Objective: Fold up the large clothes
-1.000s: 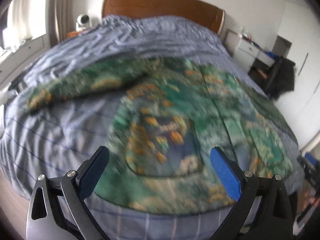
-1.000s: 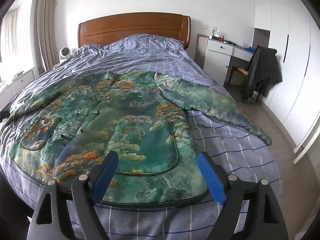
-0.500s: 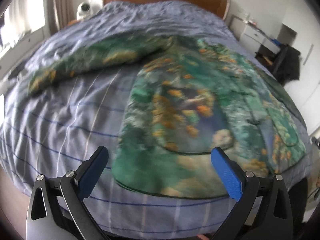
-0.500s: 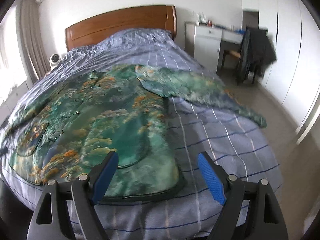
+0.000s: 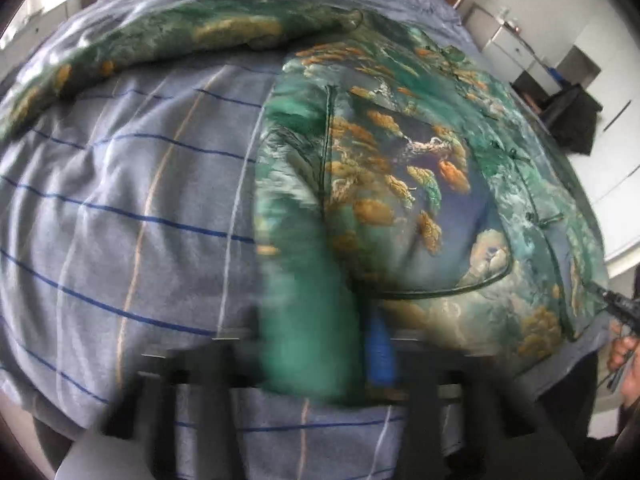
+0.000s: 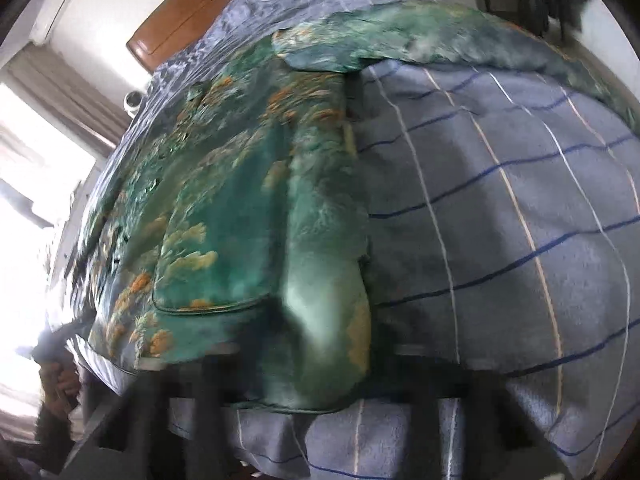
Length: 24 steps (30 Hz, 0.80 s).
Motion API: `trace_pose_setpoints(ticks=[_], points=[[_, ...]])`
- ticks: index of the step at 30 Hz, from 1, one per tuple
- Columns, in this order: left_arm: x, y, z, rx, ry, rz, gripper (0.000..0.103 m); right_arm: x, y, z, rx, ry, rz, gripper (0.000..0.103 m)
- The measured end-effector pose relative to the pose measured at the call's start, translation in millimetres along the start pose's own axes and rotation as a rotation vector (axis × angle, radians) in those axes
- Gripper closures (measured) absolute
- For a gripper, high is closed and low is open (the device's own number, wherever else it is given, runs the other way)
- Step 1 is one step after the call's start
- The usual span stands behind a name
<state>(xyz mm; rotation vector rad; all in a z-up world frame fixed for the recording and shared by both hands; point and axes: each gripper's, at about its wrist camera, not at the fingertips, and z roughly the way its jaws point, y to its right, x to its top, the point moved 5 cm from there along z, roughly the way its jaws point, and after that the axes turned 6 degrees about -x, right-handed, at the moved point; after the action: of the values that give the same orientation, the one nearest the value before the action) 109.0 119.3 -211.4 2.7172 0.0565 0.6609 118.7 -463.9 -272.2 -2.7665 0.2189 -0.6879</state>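
A: Both grippers have dropped from well above the bed to the near hem of the jacket (image 5: 400, 184) since a second ago, and both pairs of jaws have just been closing, from wide apart to nearly together.

B: On cloth, or on air?

A: On cloth, as far as the blur allows. The left gripper (image 5: 340, 348) has a fold of green fabric bunched up between its jaws at the jacket's left bottom corner. The right gripper (image 6: 320, 360) is clenched on the other bottom corner, with pale green cloth humped over it.

B: And the jacket itself?

A: Spread face up on the striped bedspread (image 5: 132, 208), hem at the foot, collar towards the wooden headboard (image 6: 180, 20). The left sleeve (image 5: 192, 32) lies flung out sideways, and so does the right sleeve (image 6: 420, 36).

B: So what does the pinch mean?

A: I'd judge the first fold is only starting: two corners taken, nothing turned over yet. With the sleeves unfolded, carrying the hem up to the collar would leave them sticking out.

B: Anything else around?

A: A hand (image 5: 624, 364) at the right edge of the left view, holding the other gripper's handle.
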Motion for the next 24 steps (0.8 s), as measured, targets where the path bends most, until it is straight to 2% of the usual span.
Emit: trace_pose_setpoints(ticks=[1, 4, 11, 14, 16, 17, 18, 19, 21, 24], points=[[-1.3, 2.5, -2.5, 0.0, 0.003, 0.006, 0.087, -0.3, -2.6, -1.5, -0.014, 0.007, -0.009, 0.086], [-6.0, 5.7, -12.5, 0.002, 0.011, 0.018, 0.091, -2.0, -6.2, -7.2, -0.046, 0.015, -0.023, 0.09], [-22.2, 10.7, -27.8, 0.025, -0.006, 0.077, 0.092, -11.1, -0.9, -26.2, -0.076, 0.008, -0.038, 0.091], [-17.8, 11.9, -23.6, 0.061, -0.011, 0.118, 0.087, -14.1, 0.4, -24.1, -0.085, 0.001, -0.041, 0.091], [-5.4, 13.7, -21.2, 0.081, -0.008, 0.126, 0.08, -10.2, 1.8, -21.1, -0.089, 0.014, -0.04, 0.09], [0.4, 15.3, -25.0, 0.087, 0.008, 0.124, 0.072, -7.9, 1.5, -18.9, -0.089, 0.019, -0.035, 0.087], [2.8, 15.4, -28.6, 0.09, 0.025, 0.124, 0.06, -5.3, 2.1, -17.1, -0.093, 0.019, -0.029, 0.084], [3.7, 16.3, -37.4, 0.088, 0.051, 0.126, 0.052, -2.5, 3.3, -16.9, -0.104, 0.021, -0.022, 0.077], [8.3, 18.6, -58.3, 0.095, 0.119, 0.127, 0.02, -1.0, 7.3, -21.1, -0.122, 0.033, -0.015, 0.06], [25.8, 28.2, -88.7, 0.171, 0.264, 0.152, 0.004, 9.6, 21.5, -39.8, -0.126, 0.11, 0.008, 0.059]])
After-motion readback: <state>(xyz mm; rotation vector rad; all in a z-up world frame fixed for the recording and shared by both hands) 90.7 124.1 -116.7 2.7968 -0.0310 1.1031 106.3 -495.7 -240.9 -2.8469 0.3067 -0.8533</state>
